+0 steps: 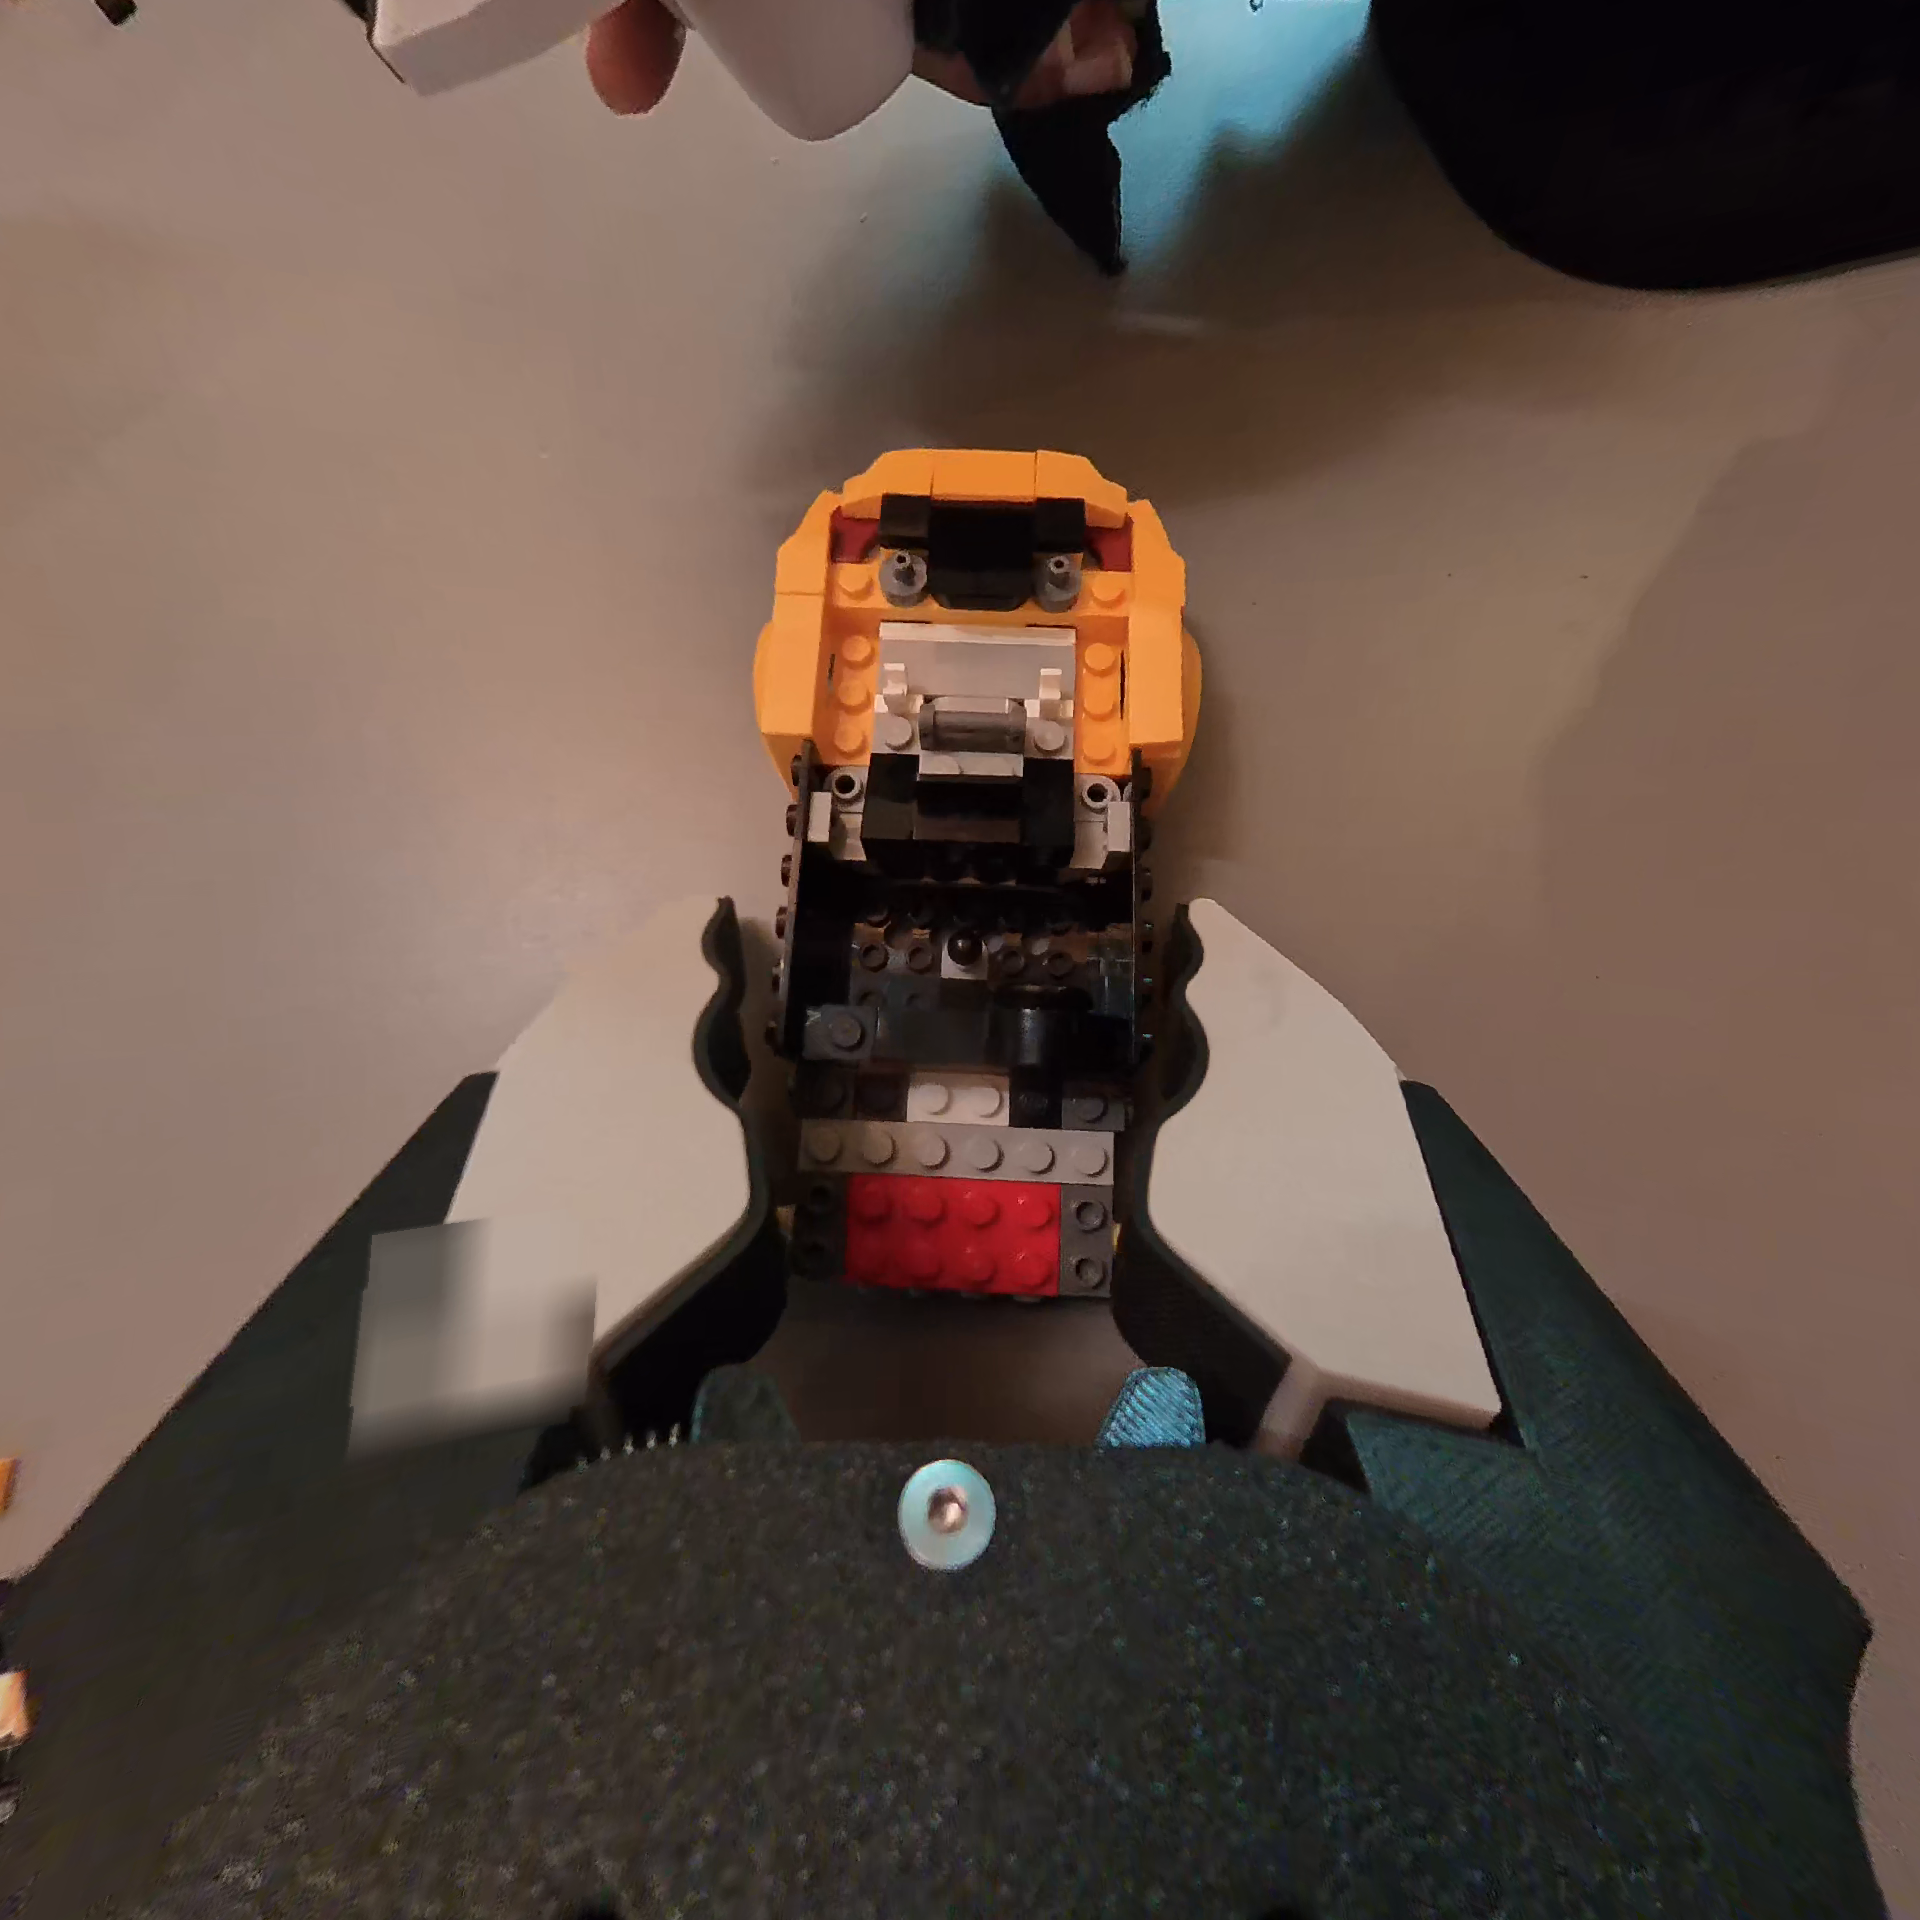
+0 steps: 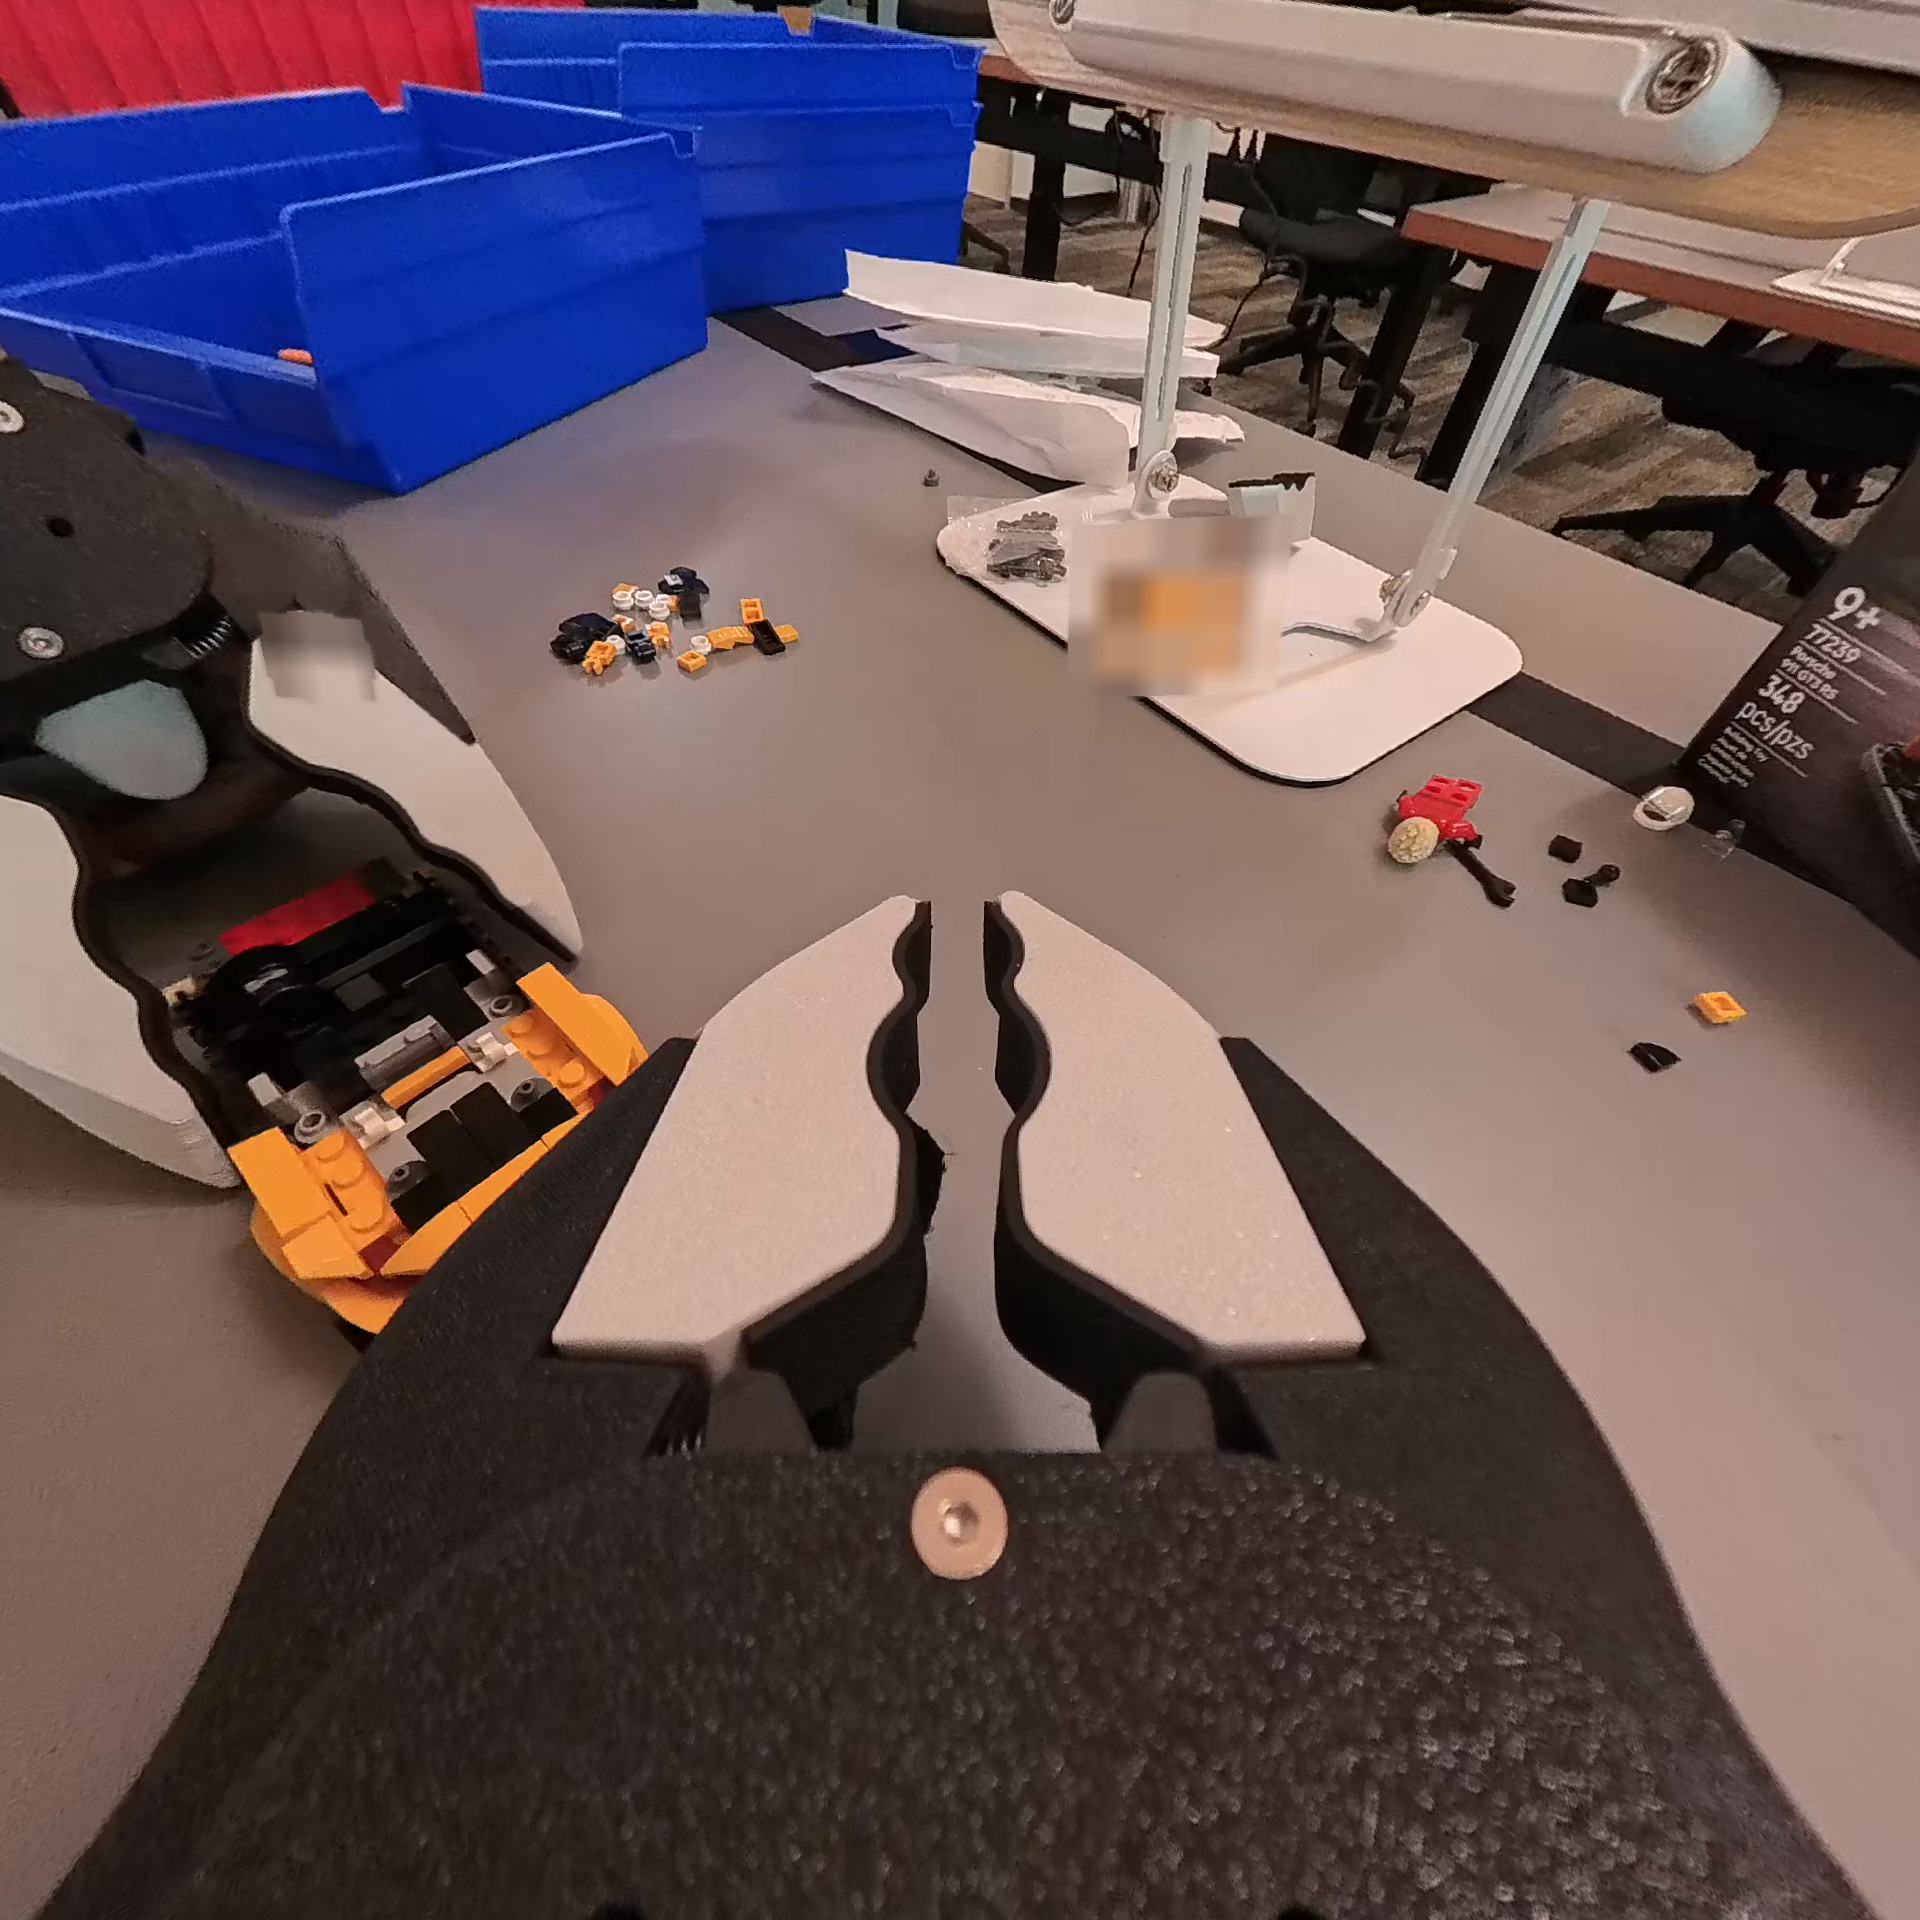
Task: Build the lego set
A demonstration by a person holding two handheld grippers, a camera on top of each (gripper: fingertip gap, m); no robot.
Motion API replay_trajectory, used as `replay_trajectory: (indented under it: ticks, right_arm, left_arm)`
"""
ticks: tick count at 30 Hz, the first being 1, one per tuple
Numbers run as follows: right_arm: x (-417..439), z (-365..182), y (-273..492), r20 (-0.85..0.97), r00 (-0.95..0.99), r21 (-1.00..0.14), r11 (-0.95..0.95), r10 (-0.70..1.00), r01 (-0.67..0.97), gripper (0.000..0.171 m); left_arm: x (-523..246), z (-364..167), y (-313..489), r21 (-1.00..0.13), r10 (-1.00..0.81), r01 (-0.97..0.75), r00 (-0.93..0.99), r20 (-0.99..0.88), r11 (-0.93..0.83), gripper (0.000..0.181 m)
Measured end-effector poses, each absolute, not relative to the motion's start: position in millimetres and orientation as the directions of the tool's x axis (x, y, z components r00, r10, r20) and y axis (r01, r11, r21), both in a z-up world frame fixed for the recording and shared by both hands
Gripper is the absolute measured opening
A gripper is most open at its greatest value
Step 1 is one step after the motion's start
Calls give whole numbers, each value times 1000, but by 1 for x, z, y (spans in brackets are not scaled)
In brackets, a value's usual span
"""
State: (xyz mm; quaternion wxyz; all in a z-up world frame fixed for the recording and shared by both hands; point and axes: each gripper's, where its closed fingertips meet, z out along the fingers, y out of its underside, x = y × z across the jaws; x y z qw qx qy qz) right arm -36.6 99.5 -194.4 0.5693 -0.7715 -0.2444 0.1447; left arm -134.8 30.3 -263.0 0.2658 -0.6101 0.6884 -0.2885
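Note:
A partly built Lego car (image 1: pixel 977 665) has an orange nose, a black middle and a red brick (image 1: pixel 951 1236) at the rear. My left gripper (image 1: pixel 954 920) is shut on the car's black middle, one finger on each side, and holds it on the grey table. In the right wrist view the car (image 2: pixel 416 1091) lies at the left inside the left gripper (image 2: pixel 384 1055). My right gripper (image 2: pixel 956 906) hangs over the table to the right of the car. Its jaws are almost together and hold nothing.
A pile of small orange, black and white pieces (image 2: pixel 675 629) lies mid-table. A red piece (image 2: pixel 1439 816), an orange plate (image 2: pixel 1720 1006) and black bits (image 2: pixel 1652 1057) lie at the right. Blue bins (image 2: pixel 416 260), a lamp base (image 2: pixel 1351 675), paper bags (image 2: pixel 1018 353) and the set's box (image 2: pixel 1829 748) ring the area. It is some 20 centimeters from my right tips to the red piece (image 2: pixel 1439 816).

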Motion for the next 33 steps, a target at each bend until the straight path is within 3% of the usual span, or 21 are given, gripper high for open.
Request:
replay_trajectory:
  ticks: [10, 12, 22, 33]
  right_arm:
    - [-37, -194, 99, 55, 837, -949, -233, 544, 214, 10]
    - [-37, -194, 99, 55, 837, -949, -233, 545, 214, 10]
    - [-38, -194, 98, 56, 835, -948, -233, 548, 216, 10]
    - [-38, -195, 98, 50, 835, -947, -239, 548, 214, 10]
  left_arm:
    - [-136, -262, 32, -710, -994, -697, -110, -30, 98, 75]
    - [-137, -261, 32, -711, -992, -695, -118, -37, 109, 64]
    - [-137, -261, 32, -714, -993, -692, -116, -37, 107, 65]
    - [-135, -253, 35, -738, -993, -667, -118, -30, 101, 84]
